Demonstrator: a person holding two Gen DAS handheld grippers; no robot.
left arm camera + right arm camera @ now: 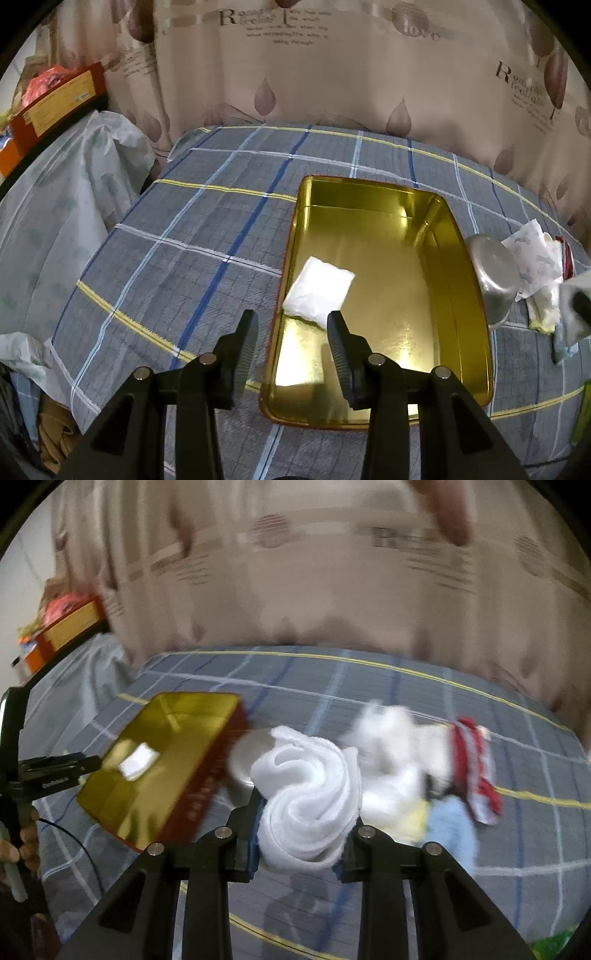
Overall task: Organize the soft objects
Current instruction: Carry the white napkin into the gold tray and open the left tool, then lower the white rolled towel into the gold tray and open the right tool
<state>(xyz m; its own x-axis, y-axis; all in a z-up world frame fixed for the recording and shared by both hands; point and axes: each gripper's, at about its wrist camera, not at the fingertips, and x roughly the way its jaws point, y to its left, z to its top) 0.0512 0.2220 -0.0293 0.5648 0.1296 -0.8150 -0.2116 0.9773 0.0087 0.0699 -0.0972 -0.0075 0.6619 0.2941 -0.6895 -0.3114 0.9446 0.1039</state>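
Item one: a rolled white towel, clamped between my right tongs; both pads press into its sides and it hangs above the checked bedcover.

Item two: a small folded white cloth, lying inside the gold tin against its near left wall. My left tongs stand apart and hold nothing, hanging just near of that cloth and over the tin's left rim. In the right wrist view the same tin shows a red outer wall with gold lettering, and the left tongs' black frame reaches in from its left side, with fingers of a hand low on the handle.

Item three: a loose heap still on the bedcover, right of the tin: white rags, a red-and-white striped piece, a pale blue piece and a pale yellow one. The heap is blurred; I cannot tell the pieces apart further.

Item four: a round silvery metal lid or bowl, touching the tin's right wall, between the tin and the heap.

Surroundings: a beige printed curtain along the far side; a plastic-wrapped bundle at the left; orange boxes far left.
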